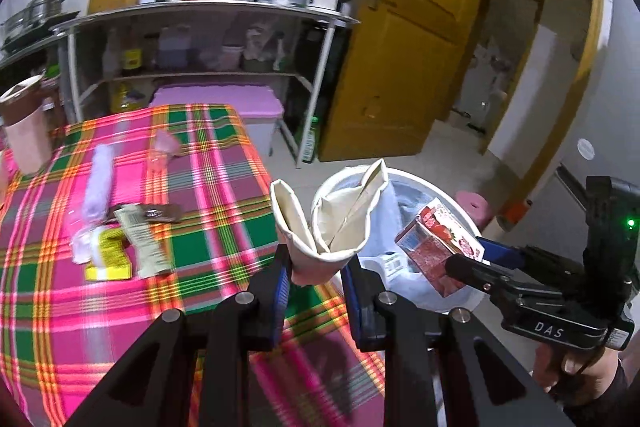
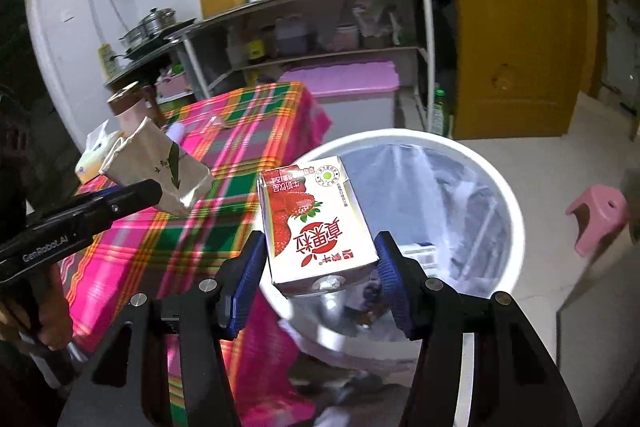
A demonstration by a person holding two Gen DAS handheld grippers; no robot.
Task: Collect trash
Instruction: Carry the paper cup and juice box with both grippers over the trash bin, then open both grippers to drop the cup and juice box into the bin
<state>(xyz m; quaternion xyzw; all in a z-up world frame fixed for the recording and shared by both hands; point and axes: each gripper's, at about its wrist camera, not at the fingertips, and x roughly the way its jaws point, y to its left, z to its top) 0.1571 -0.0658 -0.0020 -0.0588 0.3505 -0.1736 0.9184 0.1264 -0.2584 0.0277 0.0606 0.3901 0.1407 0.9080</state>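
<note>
A crushed white paper cup [image 1: 328, 227] is pinched at its base by my left gripper [image 1: 316, 259], above the table's edge next to the bin. My right gripper [image 2: 320, 239] is shut on a red-and-white strawberry milk carton [image 2: 316, 223], which hangs over the near rim of the white trash bin [image 2: 500, 195]. The bin has a clear bag liner with some trash at the bottom. In the left wrist view, the right gripper [image 1: 468, 253] holds the carton [image 1: 436, 247] over the bin [image 1: 400, 175]. The right wrist view shows the left gripper [image 2: 160, 187] gripping the cup [image 2: 160, 167] over the table.
The plaid-clothed table [image 1: 200, 187] bears several wrappers [image 1: 120, 247], a purple roll [image 1: 98, 183] and a pink jug [image 1: 24, 123]. A pink stool [image 2: 600, 219] stands on the floor right of the bin. A metal shelf rack [image 1: 200, 27] and a yellow door [image 1: 420, 47] are behind.
</note>
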